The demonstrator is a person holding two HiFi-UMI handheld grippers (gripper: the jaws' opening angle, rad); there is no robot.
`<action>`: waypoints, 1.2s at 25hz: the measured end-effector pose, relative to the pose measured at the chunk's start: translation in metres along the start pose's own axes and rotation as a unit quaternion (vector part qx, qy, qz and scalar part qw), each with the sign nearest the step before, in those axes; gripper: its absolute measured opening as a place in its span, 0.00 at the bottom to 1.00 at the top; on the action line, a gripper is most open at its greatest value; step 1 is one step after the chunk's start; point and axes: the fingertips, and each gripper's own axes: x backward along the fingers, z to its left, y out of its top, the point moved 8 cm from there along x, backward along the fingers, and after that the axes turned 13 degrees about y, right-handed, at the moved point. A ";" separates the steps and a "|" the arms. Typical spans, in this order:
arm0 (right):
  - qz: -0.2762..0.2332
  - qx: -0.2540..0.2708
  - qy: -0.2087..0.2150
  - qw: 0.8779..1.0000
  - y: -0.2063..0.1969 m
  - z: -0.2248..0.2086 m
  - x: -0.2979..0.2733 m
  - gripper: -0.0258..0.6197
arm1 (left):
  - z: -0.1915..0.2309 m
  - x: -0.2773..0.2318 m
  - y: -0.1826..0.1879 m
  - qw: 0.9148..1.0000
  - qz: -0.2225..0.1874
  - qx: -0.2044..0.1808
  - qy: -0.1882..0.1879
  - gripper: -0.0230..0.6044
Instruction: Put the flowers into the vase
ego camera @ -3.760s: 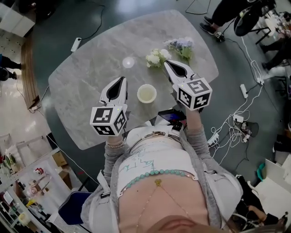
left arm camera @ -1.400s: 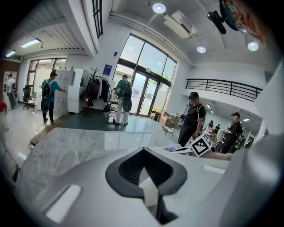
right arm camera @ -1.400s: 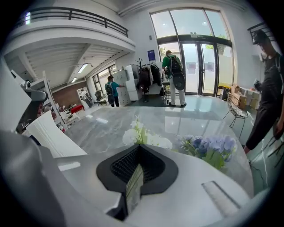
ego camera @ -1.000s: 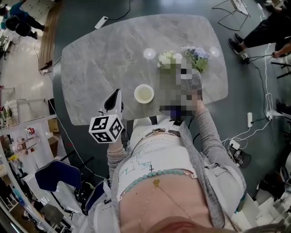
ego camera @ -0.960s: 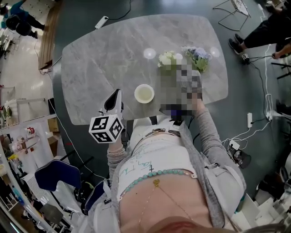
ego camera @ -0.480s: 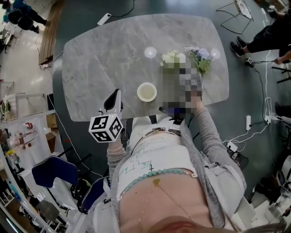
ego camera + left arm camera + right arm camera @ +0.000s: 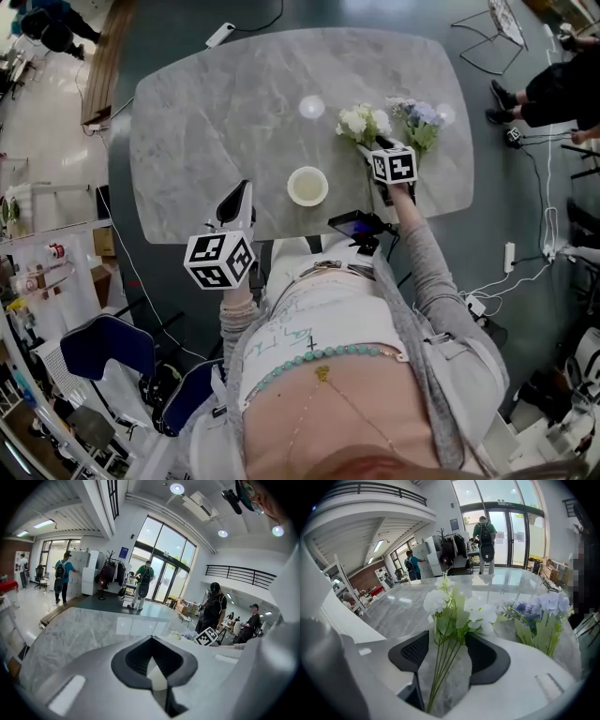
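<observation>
Grey-veined marble tabletop (image 7: 206,112) carries everything here. The right gripper (image 7: 446,645) is spread wide, its 2 black ribbed pads flanking the thin green stems of the white artificial flower bunch (image 7: 454,604). The stems run between the jaws, but neither pad presses them, so nothing is gripped yet. Just beyond its right jaw lies a 2nd bunch of pale purple-blue flowers (image 7: 540,609) with broad green leaves. The round cream vase (image 7: 307,186) stands well off to this gripper's left, near the left gripper (image 7: 241,190) and just ahead of it to its right. The left gripper's jaws are closed tip to tip on nothing, over the near table edge.

The step in hand looks like closing on the white stems. They fan out, so a squeeze may catch only some and leave others behind. Thin stems could also swivel between the pads and let the blooms droop. The purple bunch's leaves lie near enough to snag. The vase is unsteadied and might tip at insertion.
</observation>
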 end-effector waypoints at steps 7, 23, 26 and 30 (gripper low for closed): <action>0.024 0.001 -0.028 0.999 -0.001 -0.010 -0.008 0.52 | 0.000 0.006 -0.007 1.000 0.001 0.007 0.013 0.04; 0.086 -0.010 -0.041 0.995 0.003 -0.032 -0.042 0.52 | 0.005 0.019 -0.019 0.998 0.009 0.033 0.047 0.04; 0.105 -0.012 -0.034 0.994 -0.001 -0.035 -0.050 0.51 | 0.004 0.019 -0.023 0.998 0.010 0.034 0.049 0.04; 0.121 0.006 -0.038 0.992 0.003 -0.031 -0.055 0.45 | 0.007 0.019 -0.024 0.998 0.013 0.035 0.049 0.04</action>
